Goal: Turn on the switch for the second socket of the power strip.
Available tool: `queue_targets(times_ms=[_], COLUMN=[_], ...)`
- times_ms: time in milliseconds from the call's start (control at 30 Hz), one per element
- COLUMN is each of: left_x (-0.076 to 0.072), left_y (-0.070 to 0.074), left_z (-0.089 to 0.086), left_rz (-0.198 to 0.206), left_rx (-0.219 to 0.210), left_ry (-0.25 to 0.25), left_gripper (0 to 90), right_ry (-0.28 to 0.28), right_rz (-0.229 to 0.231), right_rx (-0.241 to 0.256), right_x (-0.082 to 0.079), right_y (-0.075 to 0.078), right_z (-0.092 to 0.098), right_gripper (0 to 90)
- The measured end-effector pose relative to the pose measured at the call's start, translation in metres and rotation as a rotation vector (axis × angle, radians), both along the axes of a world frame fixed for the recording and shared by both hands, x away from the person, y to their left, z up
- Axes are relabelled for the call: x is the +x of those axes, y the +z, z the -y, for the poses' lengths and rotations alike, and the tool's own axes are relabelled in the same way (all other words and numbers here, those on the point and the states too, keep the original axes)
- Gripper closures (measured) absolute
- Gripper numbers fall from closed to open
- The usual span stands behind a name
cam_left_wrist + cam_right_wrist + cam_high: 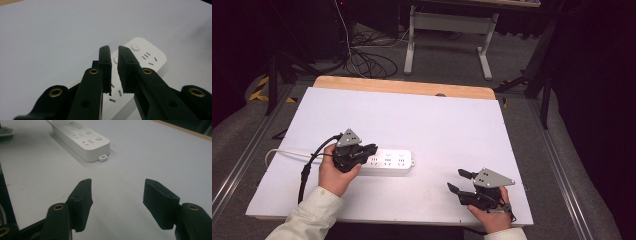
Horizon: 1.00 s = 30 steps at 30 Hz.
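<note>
Hovering over the near-left part of the table, the left gripper point(371, 149) has its two black jaws drawn nearly together, with only a thin slit of light between the pads in the left gripper view; nothing sits in that slit. Its tips hang directly above the left end of the white rectangular plastic power strip point(393, 161), and I cannot tell whether they touch its top face or float just clear of it. In the left gripper view point(114, 56) the tips frame one of the strip's round buttons, and socket slots show on either side of the jaws.

The right gripper point(459, 181) is held near the front right edge of the white table top point(412, 115), well apart from the strip, with its jaws spread wide and empty; in the right gripper view point(117, 192) only bare white surface lies between the two pads.

The power strip point(82, 141) lies flat, sockets and buttons facing up, in the left-centre of the table. Its long axis runs left to right across the table, roughly parallel to the front edge. A white cord point(282, 151) leaves its left end and curls toward the left edge, while the right end carries a small hanging tab point(102, 157) that points to the table's right
</note>
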<state>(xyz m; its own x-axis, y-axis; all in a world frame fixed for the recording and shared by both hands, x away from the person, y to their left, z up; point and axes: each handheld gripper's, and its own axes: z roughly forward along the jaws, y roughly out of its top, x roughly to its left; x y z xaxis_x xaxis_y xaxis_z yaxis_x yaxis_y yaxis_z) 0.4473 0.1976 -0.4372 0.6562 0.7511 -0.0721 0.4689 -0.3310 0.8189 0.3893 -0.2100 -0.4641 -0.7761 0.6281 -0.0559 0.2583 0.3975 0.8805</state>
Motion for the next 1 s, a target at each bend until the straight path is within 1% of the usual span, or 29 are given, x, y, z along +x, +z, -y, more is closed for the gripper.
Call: queue_targets(times_ms=[33, 133, 167, 233, 267, 300, 367, 433, 467, 500, 567, 633, 733, 767, 833, 867, 900, 933, 1000], left_x=[0.000, -0.001, -0.002, -0.002, -0.002, -0.003, -0.003, -0.006, -0.007, -0.009, -0.013, -0.016, -0.021, -0.023, -0.024, -0.028, -0.030, -0.032, -0.036], left_y=[0.001, 0.002, 0.002, 0.004, 0.005, 0.005, 0.006, 0.010, 0.012, 0.014, 0.019, 0.023, 0.027, 0.029, 0.030, 0.033, 0.034, 0.036, 0.039], left_z=[0.000, 0.000, 0.001, 0.000, 0.000, 0.000, 0.000, 0.000, 0.001, 0.001, 0.002, 0.001, -0.002, -0.003, -0.004, -0.007, -0.008, -0.009, -0.013], left_rz=[0.002, 0.018, 0.016, 0.018, 0.025, 0.017, 0.003, 0.015, 0.022, 0.038, 0.047, 0.072, 0.070, 0.065, 0.070, 0.077, 0.073, 0.074, 0.087], left_rx=[-0.002, 0.011, 0.003, 0.003, 0.009, -0.003, -0.035, -0.032, -0.030, -0.023, -0.027, -0.016, -0.034, -0.049, -0.056, -0.064, -0.069, -0.067, -0.051], left_ry=[-0.001, -0.007, -0.005, -0.008, -0.008, -0.008, -0.018, -0.011, -0.012, -0.015, -0.024, -0.037, -0.029, -0.029, -0.033, -0.041, -0.045, -0.048, -0.049], left_gripper=[80.0, 76.3, 75.3, 72.3, 69.6, 65.6, 54.4, 45.9, 43.9, 42.1, 37.2, 33.0, 28.4, 27.4, 26.7, 26.3, 26.3, 26.3, 26.2], right_ry=[0.000, 0.000, 0.000, 0.000, -0.001, 0.000, 0.002, 0.001, 0.002, 0.001, 0.000, 0.002, 0.006, 0.006, 0.003, 0.003, 0.002, 0.002, 0.003], right_rz=[0.000, 0.001, 0.001, 0.001, 0.000, 0.002, 0.002, 0.005, 0.009, 0.007, 0.007, 0.004, 0.005, 0.005, 0.006, 0.007, 0.007, 0.007, 0.006], right_rx=[0.000, -0.002, -0.002, -0.002, -0.004, -0.005, -0.003, -0.003, -0.002, 0.001, 0.003, 0.002, -0.001, -0.003, 0.000, 0.001, 0.003, 0.003, 0.003], right_x=[0.000, 0.000, 0.000, 0.000, 0.000, 0.000, -0.001, -0.002, -0.002, -0.002, -0.002, -0.001, 0.000, 0.000, -0.001, -0.001, -0.001, -0.001, -0.001], right_y=[0.000, 0.000, 0.000, 0.000, 0.000, 0.000, 0.000, 0.001, 0.001, 0.001, 0.001, 0.001, 0.001, 0.001, 0.001, 0.001, 0.001, 0.001, 0.001], right_z=[0.000, 0.000, 0.000, 0.000, 0.000, 0.000, 0.000, 0.000, 0.001, 0.001, 0.001, 0.001, 0.000, 0.000, 0.000, 0.001, 0.001, 0.001, 0.001], right_gripper=[40.8, 40.8, 40.8, 40.8, 40.8, 40.8, 40.8, 40.9, 41.0, 41.1, 41.1, 41.1, 41.0, 41.0, 41.0, 41.0, 41.0, 41.0, 41.0])
